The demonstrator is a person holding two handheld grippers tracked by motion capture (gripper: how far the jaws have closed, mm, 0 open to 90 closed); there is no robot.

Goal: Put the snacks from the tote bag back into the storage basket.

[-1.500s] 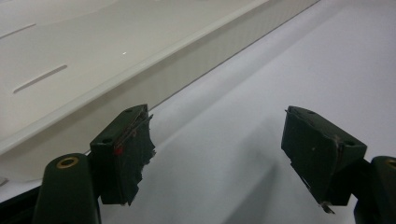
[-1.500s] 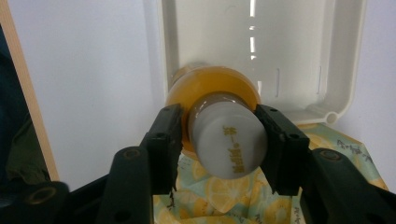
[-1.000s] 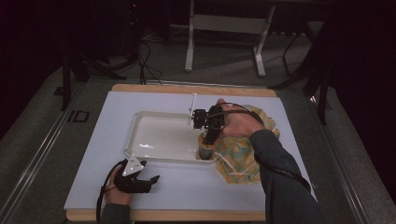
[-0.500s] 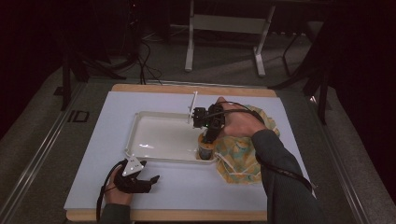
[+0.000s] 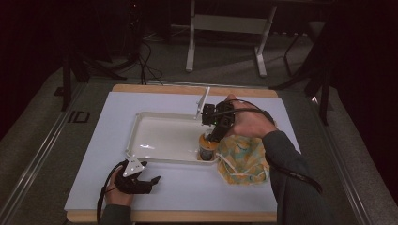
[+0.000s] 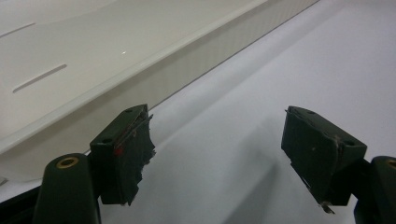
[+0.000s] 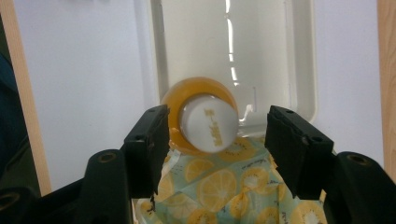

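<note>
The bottle (image 7: 205, 122) stands upright in the tray (image 5: 155, 136), in the corner nearest the cloth (image 5: 241, 159) — orange body, white cap. The right gripper (image 7: 217, 133) hangs over it, jaws apart on either side of the cap, not touching it. The left gripper (image 5: 149, 180) lies on the table (image 5: 94, 183) just outside the tray's near rim — jaws wide apart, holding nothing.

cap print (image 7: 211, 127) blurred, cloth (image 7: 224, 196) cut off below
</note>
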